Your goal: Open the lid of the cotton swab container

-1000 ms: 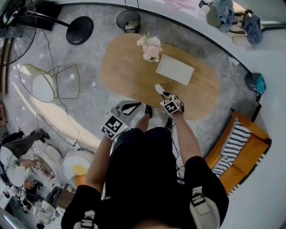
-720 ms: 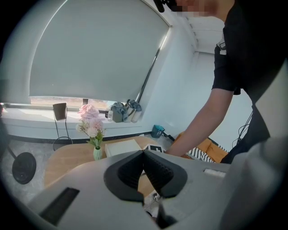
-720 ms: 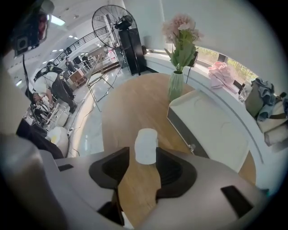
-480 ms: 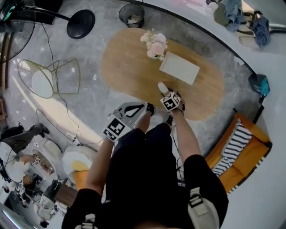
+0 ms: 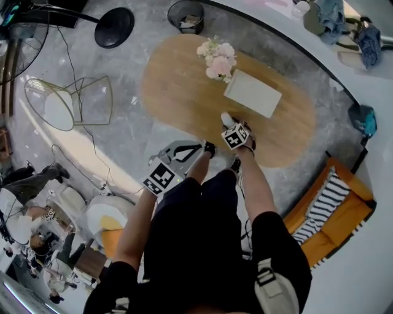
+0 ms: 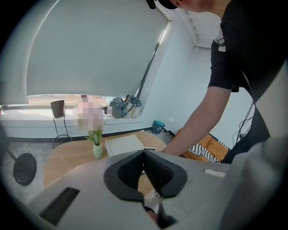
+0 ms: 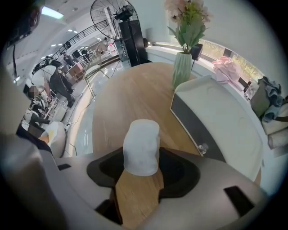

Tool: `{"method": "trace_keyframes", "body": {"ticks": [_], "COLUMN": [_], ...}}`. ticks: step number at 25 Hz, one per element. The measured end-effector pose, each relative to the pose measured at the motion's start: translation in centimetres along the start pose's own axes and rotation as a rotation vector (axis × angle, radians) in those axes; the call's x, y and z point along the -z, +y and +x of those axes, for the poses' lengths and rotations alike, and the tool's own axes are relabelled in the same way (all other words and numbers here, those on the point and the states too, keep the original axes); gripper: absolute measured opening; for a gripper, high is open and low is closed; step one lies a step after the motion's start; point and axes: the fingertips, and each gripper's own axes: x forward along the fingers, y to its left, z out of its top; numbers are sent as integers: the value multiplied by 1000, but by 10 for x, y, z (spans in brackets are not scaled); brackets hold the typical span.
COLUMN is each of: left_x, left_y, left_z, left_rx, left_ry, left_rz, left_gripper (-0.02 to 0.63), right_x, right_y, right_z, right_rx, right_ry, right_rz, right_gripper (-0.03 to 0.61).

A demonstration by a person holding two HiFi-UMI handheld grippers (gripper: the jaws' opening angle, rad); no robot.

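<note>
A small white, frosted cotton swab container (image 7: 141, 146) stands upright on the oval wooden table (image 5: 178, 92), near its front edge (image 5: 227, 118). My right gripper (image 7: 143, 179) is open around it, one jaw on each side with a gap to the container's walls. From the head view the right gripper (image 5: 229, 124) reaches over the table edge just behind the container. My left gripper (image 5: 195, 149) is shut and holds nothing. It hangs off the table, beside the person's leg. Its black pads (image 6: 155, 168) meet in the left gripper view.
A green vase of pink flowers (image 5: 216, 58) and a flat white box (image 5: 253, 93) sit on the far half of the table. A wire chair (image 5: 64, 109), a bin (image 5: 186, 15) and an orange bench with a striped cushion (image 5: 331, 202) stand around it.
The head view has drifted a little. My right gripper stays at the container by the table's front edge, and the left gripper stays low beside the leg.
</note>
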Motion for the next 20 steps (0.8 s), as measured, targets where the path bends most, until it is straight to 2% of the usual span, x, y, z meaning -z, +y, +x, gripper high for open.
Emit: {"method": "trace_keyframes", "body": {"ticks": [8,15,20], "left_x": [1,-22,-36], "left_y": [-4,-15,-34], "left_z": [1,2,4], "left_rx": [-7,3,9], "left_ry": [5,-26,-33], "left_rz": [-12,13,46], "left_gripper": [0,0,0], "right_x": [1,16,21], "right_y": [-5,-9,-8], "right_z": [-21,-59,-100], "right_rx": [6,-4,4], "right_ry": [-25,-13,-46], "right_rz": [34,15,16], "right_gripper": [215,215,215]}}
